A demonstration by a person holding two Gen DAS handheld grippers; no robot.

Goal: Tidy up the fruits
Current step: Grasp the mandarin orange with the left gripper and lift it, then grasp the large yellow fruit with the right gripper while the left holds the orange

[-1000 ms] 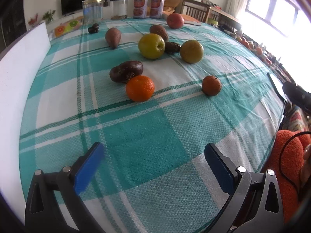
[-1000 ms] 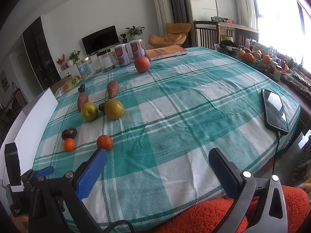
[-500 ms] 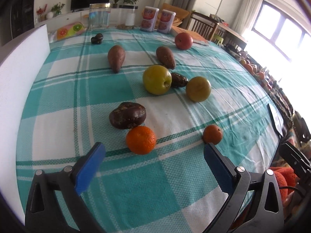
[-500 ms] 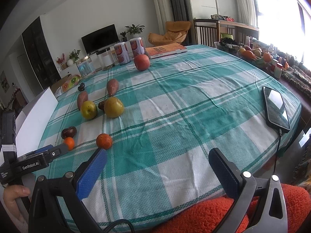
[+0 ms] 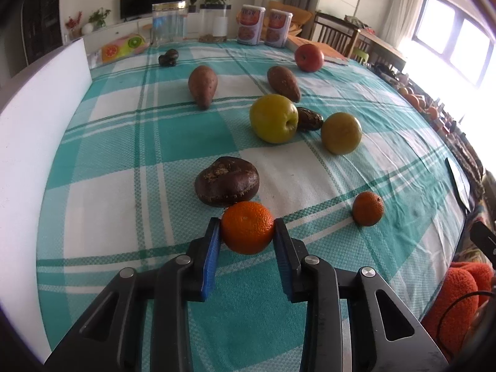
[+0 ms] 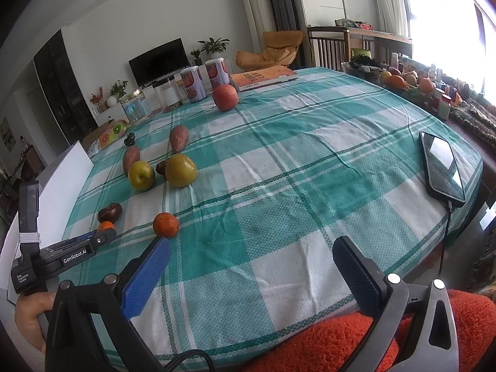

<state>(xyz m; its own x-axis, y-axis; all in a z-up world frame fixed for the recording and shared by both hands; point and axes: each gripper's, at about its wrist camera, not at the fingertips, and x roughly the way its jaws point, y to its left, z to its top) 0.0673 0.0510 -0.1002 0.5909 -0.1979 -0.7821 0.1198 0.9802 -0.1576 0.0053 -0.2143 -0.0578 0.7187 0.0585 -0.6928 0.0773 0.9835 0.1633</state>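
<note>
- The left hand-held gripper (image 5: 247, 232) is clamped on an orange (image 5: 247, 228), one blue pad against each side at its widest part, which I judge gives a centred hold that should not let it roll out. The orange sits low over the checked cloth of the surface (image 5: 124, 204); whether it touches I cannot tell.
- Just behind the orange lies a dark brown fruit (image 5: 227, 185), touching it or nearly so, so a straight lift looks safer than a push forward.
- To the right of the orange, well apart, is a smaller orange (image 5: 367, 208) with bare cloth all round it.
- Farther back are two yellow-green apples (image 5: 274, 118) with a small dark fruit between them, then two sweet potatoes (image 5: 202, 85) and a red apple (image 5: 309, 57).
- Left of the orange a white board (image 5: 37, 130) lines the surface edge, limiting room there.
- The right hand-held gripper (image 6: 251, 268) hangs with fingers wide apart over the near edge, holding nothing; a phone (image 6: 441, 169) lies far right.
</note>
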